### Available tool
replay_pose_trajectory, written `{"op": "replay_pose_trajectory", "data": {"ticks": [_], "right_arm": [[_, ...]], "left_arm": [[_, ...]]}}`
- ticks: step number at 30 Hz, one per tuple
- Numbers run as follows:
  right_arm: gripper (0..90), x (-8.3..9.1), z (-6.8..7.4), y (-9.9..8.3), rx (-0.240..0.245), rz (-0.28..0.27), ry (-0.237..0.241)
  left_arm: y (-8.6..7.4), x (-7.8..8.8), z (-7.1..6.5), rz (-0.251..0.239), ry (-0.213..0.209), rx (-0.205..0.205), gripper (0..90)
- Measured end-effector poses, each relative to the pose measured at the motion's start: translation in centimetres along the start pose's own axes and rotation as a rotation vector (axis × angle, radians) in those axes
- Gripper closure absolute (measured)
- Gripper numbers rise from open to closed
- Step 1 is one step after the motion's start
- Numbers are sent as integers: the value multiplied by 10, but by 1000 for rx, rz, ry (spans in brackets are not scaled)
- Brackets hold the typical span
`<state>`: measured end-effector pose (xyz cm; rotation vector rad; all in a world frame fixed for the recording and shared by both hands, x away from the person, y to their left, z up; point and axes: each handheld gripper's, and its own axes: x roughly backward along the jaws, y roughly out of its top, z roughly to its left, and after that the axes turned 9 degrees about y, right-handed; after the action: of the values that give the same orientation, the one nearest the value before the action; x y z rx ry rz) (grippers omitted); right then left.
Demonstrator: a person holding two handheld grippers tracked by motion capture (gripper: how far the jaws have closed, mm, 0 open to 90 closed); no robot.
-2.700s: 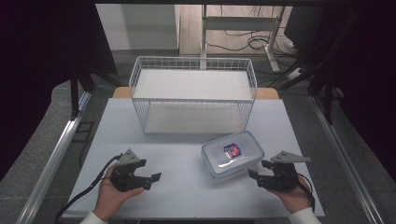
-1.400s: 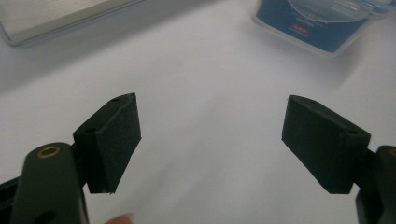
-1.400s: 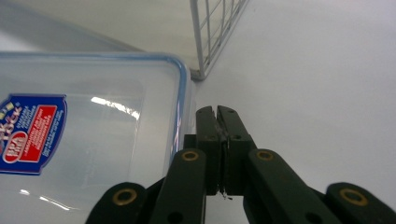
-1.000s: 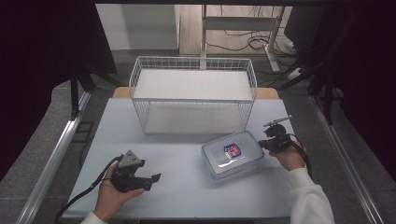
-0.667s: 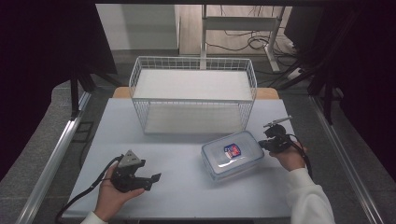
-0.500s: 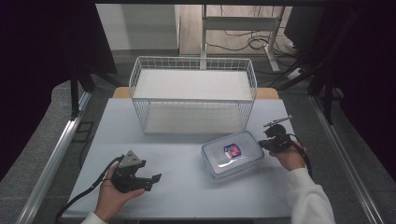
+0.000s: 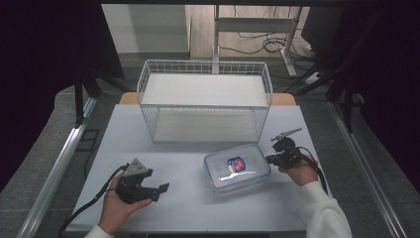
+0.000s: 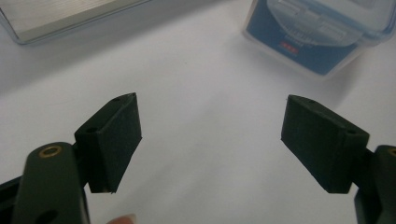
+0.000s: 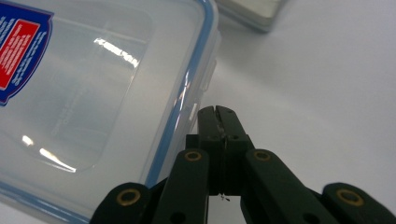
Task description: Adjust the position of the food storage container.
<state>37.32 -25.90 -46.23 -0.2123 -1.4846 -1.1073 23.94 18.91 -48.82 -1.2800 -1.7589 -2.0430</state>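
Waiting at the near left, the left gripper sits with jaws spread on nothing. Centre-right on the table lies the lidded plastic box. Risk: the right gripper, jaws pressed together at the box's right-edge latch, could skid off and shove the box leftward.

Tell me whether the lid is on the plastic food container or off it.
On. The clear blue-rimmed lid lies flat over the plastic food container, and its side latch hangs down beside the shut right gripper.
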Motion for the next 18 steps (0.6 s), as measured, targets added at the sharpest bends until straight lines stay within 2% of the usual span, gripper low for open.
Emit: {"op": "replay_pose_trajectory", "data": {"ticks": [1,2,6,8,13,18], "right_arm": [[889,-1,3,0,4,-1,8],[889,-1,3,0,4,-1,8],[889,-6,15,-3,17,2,45],[889,-8,20,-3,18,-3,56],[889,-11,29,-3,21,4,75],[889,-18,43,0,52,21,111]], "left_arm": [[0,2,3,-11,-22,41,203],[0,2,3,-11,-22,41,211],[0,5,18,-26,-67,140,212],[0,5,20,-23,-48,134,211],[-1,3,18,-15,-55,122,210],[-1,2,19,-12,-41,118,209]]}}
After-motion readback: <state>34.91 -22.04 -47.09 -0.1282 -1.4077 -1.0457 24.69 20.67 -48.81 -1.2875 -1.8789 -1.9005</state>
